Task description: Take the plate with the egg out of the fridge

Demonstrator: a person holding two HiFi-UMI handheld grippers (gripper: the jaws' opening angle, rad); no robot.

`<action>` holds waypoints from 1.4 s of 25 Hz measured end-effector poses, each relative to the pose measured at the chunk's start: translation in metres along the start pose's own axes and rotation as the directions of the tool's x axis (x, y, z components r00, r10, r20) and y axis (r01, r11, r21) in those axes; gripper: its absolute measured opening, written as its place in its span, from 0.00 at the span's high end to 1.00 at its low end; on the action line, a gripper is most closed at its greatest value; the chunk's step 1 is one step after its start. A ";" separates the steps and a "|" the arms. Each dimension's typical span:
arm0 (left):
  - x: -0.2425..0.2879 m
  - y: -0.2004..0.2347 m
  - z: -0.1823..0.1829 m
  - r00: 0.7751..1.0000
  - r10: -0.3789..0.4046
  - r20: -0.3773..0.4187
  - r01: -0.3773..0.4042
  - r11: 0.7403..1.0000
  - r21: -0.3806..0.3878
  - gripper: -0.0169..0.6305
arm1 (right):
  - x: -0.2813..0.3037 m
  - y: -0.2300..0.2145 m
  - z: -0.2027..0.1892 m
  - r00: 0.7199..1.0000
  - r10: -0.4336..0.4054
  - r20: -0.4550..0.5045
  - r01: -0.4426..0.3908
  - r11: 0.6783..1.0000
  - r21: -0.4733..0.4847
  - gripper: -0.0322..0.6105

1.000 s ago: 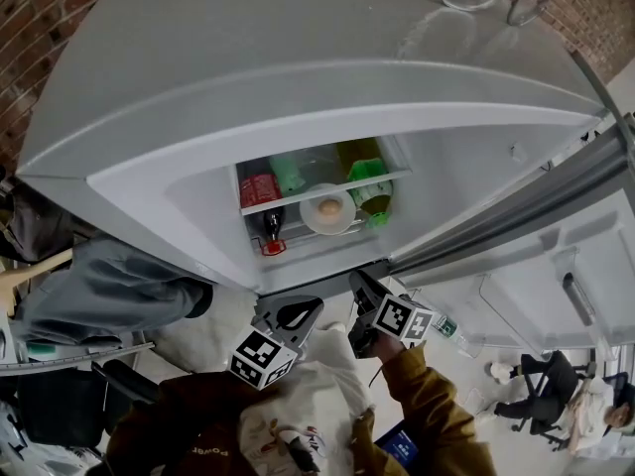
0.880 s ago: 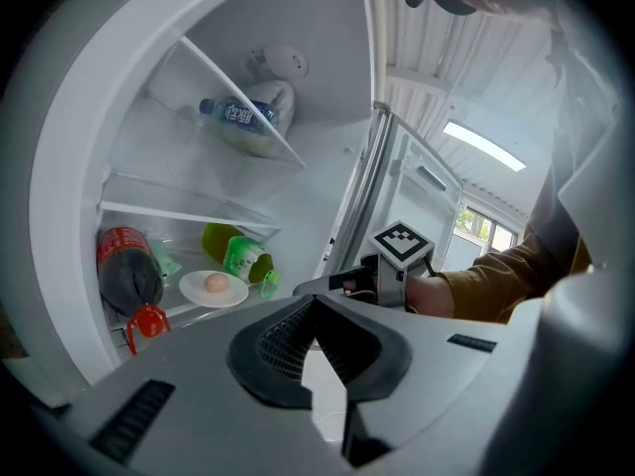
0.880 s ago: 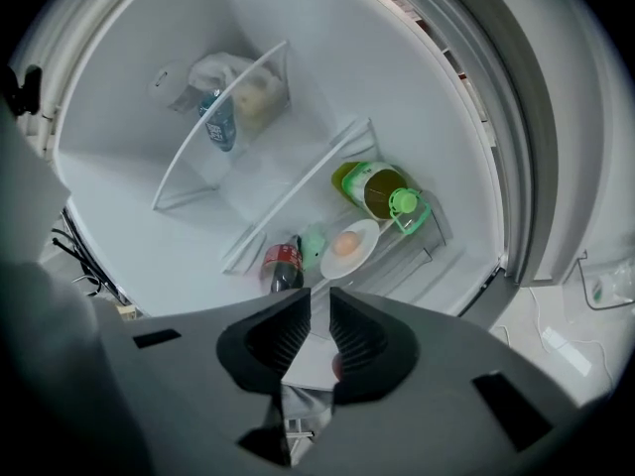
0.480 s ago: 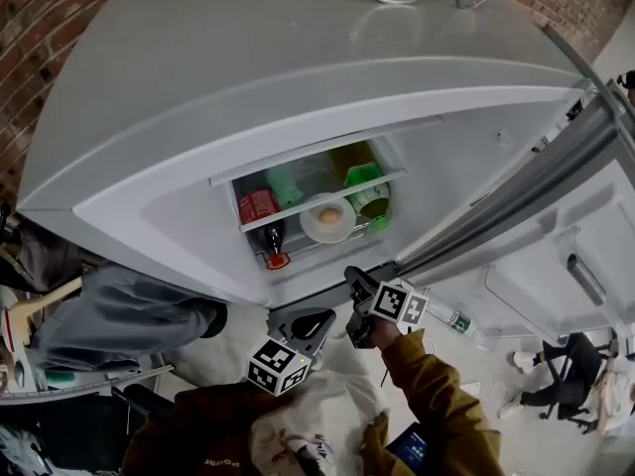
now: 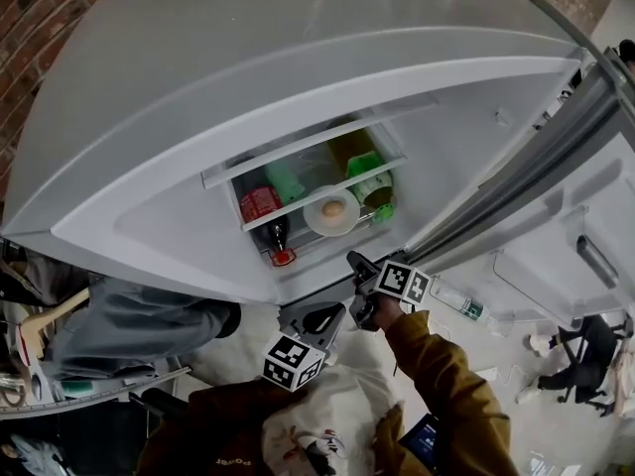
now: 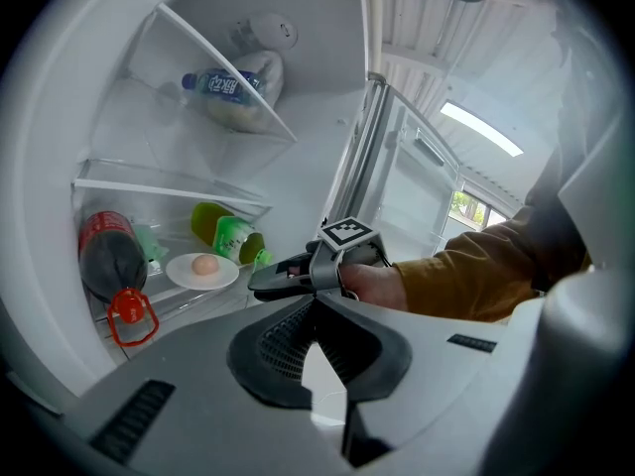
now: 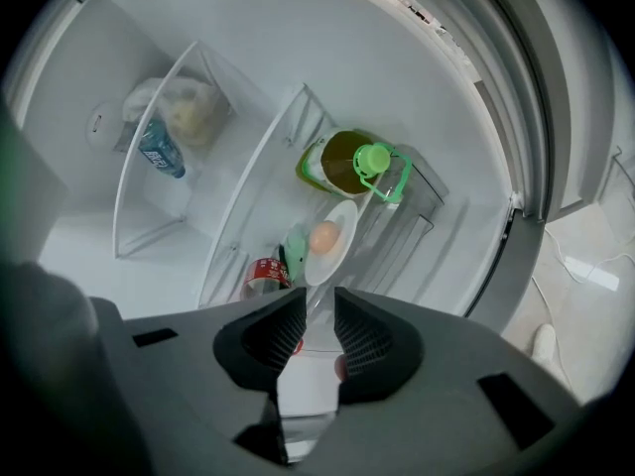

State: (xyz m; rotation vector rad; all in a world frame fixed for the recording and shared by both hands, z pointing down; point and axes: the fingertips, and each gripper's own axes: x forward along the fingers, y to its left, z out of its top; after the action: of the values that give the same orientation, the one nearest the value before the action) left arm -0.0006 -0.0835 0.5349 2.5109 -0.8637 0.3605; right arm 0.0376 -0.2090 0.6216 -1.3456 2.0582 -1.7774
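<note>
A white plate (image 5: 332, 212) with a brown egg (image 5: 333, 208) sits on a glass shelf inside the open fridge. In the right gripper view the plate (image 7: 334, 243) and egg (image 7: 324, 235) lie just beyond the jaw tips. My right gripper (image 7: 319, 310) is opening, with a narrow gap and nothing between its jaws. From the head view it (image 5: 359, 265) hovers at the fridge's lower front edge, below the plate. My left gripper (image 5: 316, 317) hangs lower and to the left, its jaws meeting at the tips (image 6: 316, 301) and holding nothing. It sees the plate (image 6: 202, 271) off to its left.
A dark cola bottle with a red label (image 5: 262, 207) lies left of the plate, a green-capped bottle of yellow liquid (image 5: 369, 187) right of it. A water bottle (image 7: 159, 149) rests on the upper shelf. The fridge door (image 5: 556, 177) stands open at the right.
My right gripper has moved up and forward to the fridge's lower edge, closer to the plate. The left gripper has drifted slightly right. The plate has not moved.
</note>
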 end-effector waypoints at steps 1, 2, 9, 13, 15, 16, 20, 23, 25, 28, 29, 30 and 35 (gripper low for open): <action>0.000 0.001 0.000 1.000 0.005 0.002 -0.005 1.000 0.001 0.96 | 0.001 -0.002 0.001 1.000 -0.001 0.002 0.001 1.000 0.011 0.84; 0.000 0.003 0.001 1.000 0.015 0.007 -0.015 1.000 0.004 0.96 | 0.003 -0.004 0.002 1.000 -0.003 0.005 0.003 1.000 0.023 0.84; 0.000 0.019 0.010 0.994 0.094 0.055 -0.096 0.995 0.038 0.96 | 0.017 -0.014 0.012 1.000 0.000 0.027 -0.002 0.996 0.087 0.84; 0.000 0.027 0.007 0.992 0.117 0.050 -0.119 0.992 0.036 0.96 | 0.022 -0.014 0.013 1.000 0.004 0.030 -0.007 0.996 0.094 0.84; 0.000 0.028 0.005 0.992 0.120 0.045 -0.121 0.992 0.039 0.96 | 0.025 -0.014 0.012 1.000 0.010 0.029 -0.013 0.994 0.107 0.84; 0.001 0.027 0.003 0.992 0.118 0.040 -0.119 0.992 0.042 0.96 | 0.025 -0.014 0.012 0.999 0.014 0.033 -0.018 0.993 0.118 0.84; 0.003 0.024 0.001 0.994 0.102 0.031 -0.104 0.993 0.054 0.96 | 0.030 -0.015 0.017 0.998 0.024 0.059 -0.033 0.988 0.151 0.84; 0.002 0.025 0.002 0.994 0.103 0.034 -0.105 0.993 0.055 0.96 | 0.036 -0.015 0.018 0.998 0.019 0.060 -0.028 0.988 0.155 0.84; 0.002 0.026 0.002 0.994 0.105 0.033 -0.107 0.993 0.054 0.96 | 0.038 -0.015 0.021 0.998 0.019 0.067 -0.030 0.986 0.165 0.84; 0.001 0.028 0.000 0.994 0.108 0.030 -0.110 0.993 0.051 0.96 | 0.041 -0.017 0.025 0.996 0.024 0.084 -0.040 0.980 0.193 0.82; 0.001 0.029 0.000 0.993 0.111 0.028 -0.112 0.992 0.049 0.96 | 0.043 -0.018 0.026 0.996 0.026 0.090 -0.044 0.977 0.208 0.81; 0.000 0.031 -0.001 0.993 0.113 0.026 -0.114 0.992 0.049 0.96 | 0.045 -0.019 0.027 0.995 0.028 0.095 -0.049 0.973 0.224 0.80; -0.002 0.031 -0.001 0.993 0.119 0.023 -0.120 0.991 0.050 0.96 | 0.051 -0.021 0.026 0.994 0.033 0.100 -0.058 0.965 0.255 0.80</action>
State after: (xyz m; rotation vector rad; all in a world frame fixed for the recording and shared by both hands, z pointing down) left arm -0.0222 -0.1039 0.5455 2.5196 -1.0286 0.4021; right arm 0.0338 -0.2607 0.6539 -1.2708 1.7242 -1.8460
